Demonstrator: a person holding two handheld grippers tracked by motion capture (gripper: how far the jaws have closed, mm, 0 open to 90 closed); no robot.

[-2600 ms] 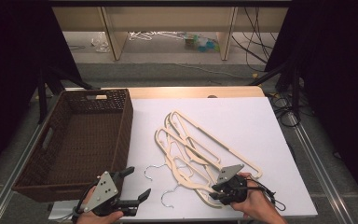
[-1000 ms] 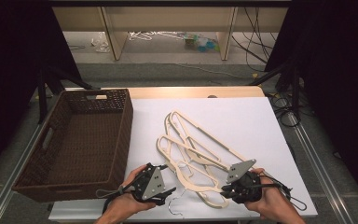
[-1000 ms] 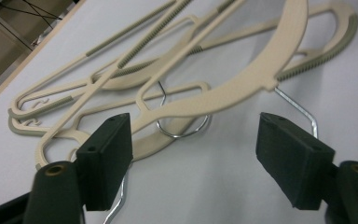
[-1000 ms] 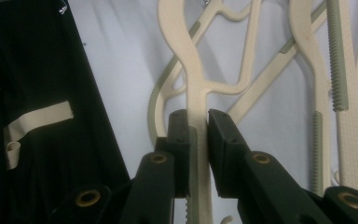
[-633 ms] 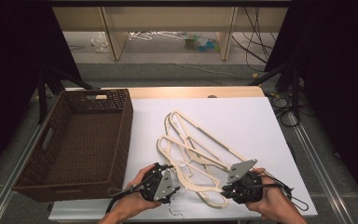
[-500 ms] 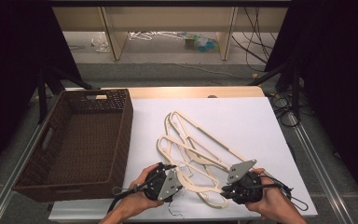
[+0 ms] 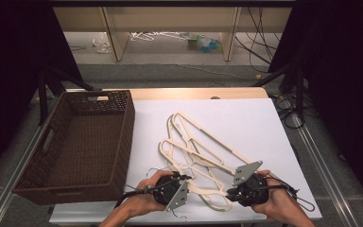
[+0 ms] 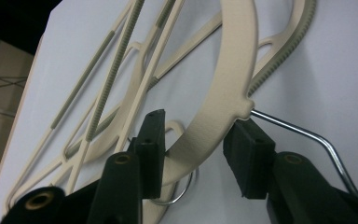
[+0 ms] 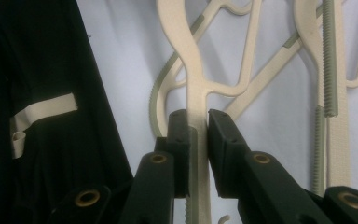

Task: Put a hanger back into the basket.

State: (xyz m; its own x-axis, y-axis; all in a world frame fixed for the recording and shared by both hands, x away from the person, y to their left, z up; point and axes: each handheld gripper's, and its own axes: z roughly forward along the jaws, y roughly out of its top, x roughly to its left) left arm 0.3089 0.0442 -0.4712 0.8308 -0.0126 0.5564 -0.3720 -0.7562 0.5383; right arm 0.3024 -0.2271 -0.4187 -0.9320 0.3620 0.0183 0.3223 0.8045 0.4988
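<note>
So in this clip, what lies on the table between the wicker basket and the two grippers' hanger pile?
In the high view, only a bare strip of white table top lies between the wicker basket and the cream hangers.

A white sheet [image 7: 264, 127] covers the table, leaving a strip of pale wood [image 7: 194, 93] bare along its far edge, and black curtains hang at the left [image 7: 9, 56] and the right [image 7: 345, 71]. Beyond the table, two light wooden legs [image 7: 114, 33] stand on the grey floor, with a tangle of white wire hangers [image 7: 158, 35] and some teal bits [image 7: 208, 44] lying between them. Dark cables [image 7: 260, 38] trail down at the back right, a black stand [image 7: 293, 80] slants beside the table's far right corner, and a metal rail [image 7: 316, 156] runs along the floor on the right.
</note>
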